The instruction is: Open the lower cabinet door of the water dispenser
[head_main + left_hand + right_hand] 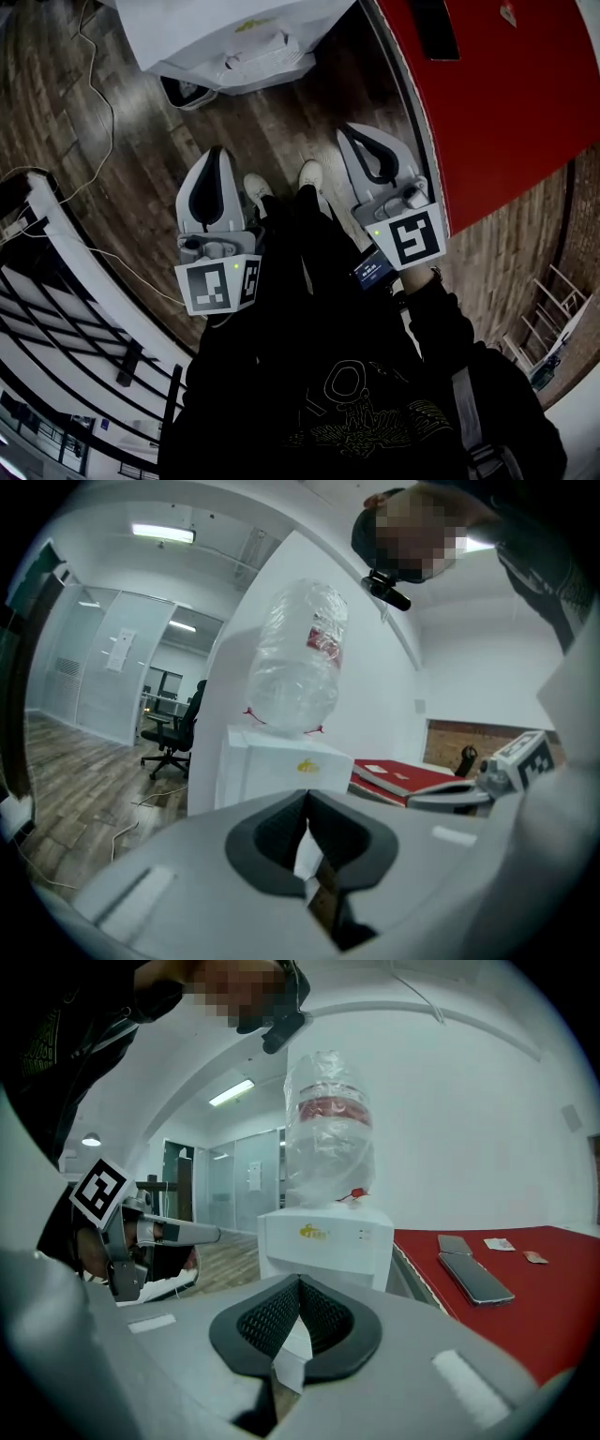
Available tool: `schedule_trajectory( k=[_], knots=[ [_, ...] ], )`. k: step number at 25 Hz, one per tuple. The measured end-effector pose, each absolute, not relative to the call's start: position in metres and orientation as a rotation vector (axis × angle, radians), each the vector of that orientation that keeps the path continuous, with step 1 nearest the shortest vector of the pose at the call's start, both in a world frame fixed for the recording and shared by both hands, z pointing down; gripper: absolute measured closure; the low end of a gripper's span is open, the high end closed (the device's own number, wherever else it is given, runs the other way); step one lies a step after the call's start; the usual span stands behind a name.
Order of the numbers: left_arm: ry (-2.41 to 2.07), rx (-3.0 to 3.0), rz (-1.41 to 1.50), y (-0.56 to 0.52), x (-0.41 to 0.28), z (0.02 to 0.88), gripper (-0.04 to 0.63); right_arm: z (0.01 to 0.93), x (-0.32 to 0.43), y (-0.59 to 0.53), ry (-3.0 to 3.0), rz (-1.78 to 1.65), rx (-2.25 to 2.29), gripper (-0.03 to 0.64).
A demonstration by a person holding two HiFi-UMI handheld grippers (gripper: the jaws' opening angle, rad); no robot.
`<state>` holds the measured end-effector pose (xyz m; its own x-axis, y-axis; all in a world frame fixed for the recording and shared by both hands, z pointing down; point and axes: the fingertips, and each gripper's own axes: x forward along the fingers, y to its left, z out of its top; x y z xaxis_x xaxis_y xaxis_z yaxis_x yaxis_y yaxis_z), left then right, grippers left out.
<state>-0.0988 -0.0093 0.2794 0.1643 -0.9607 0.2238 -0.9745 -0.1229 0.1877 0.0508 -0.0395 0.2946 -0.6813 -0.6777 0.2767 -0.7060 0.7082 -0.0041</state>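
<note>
Both grippers are held out in front of a standing person, side by side and apart, each with its jaws pressed together and nothing between them. From the head view, the left gripper [215, 164] and the right gripper [361, 145] point away from the person toward a white water dispenser [323, 1237], which stands just ahead of them on a wooden floor [122, 141]. Neither gripper touches the dispenser. An upturned clear plastic bottle [328, 1138] with a red label sits on top of it. The lower cabinet door is on the dispenser's front below the white upper body, but each gripper's own body blocks that part in the gripper views, and the head view looks down on the dispenser from above, so the door itself cannot be made out. To the right of the dispenser is a red surface [544, 1307] with a dark phone [473, 1281] lying flat on it. The person's light shoes [310, 174] show between the two grippers. A black office chair [175, 731] stands well off to the left in the room beyond
</note>
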Motion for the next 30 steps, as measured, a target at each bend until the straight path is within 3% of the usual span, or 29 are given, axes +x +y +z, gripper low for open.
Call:
schedule_trajectory(
  k=[30],
  knots=[
    [-1.961, 2.033, 0.077, -0.014, -0.117, 0.354, 0.588, 0.369, 0.071, -0.069, -2.559, 0.190, 1.215, 0.618]
  ],
)
